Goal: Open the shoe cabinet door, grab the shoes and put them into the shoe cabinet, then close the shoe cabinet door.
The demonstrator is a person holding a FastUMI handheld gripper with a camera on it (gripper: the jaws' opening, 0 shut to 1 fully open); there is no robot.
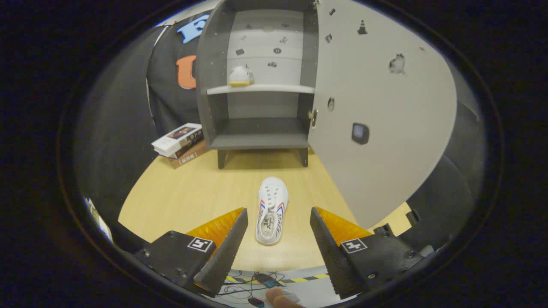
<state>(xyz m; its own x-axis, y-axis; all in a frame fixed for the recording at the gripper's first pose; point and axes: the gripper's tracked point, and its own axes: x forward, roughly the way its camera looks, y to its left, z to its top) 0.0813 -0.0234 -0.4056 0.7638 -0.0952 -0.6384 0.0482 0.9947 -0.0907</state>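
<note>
A stack of books [180,143] is lying on the wooden table [180,196] just left of the shoe cabinet [257,85], against the booth's dark wall; the cabinet is standing open, its door [381,119] swinging wide to the right; a first shoe [240,76] is already sitting on the left part of the pale shelf [261,89], its heel facing out. On the table in front of the cabinet, a second shoe [271,210] is lying with its long axis running straight toward the cabinet, toe pointing at it and heel nearest the gripper [278,211]; it is white, with laces and red-and-blue stripes on its sides. The gripper's fingers are spreading wide, one at each side of the shoe's heel end, touching nothing and holding nothing.
</note>
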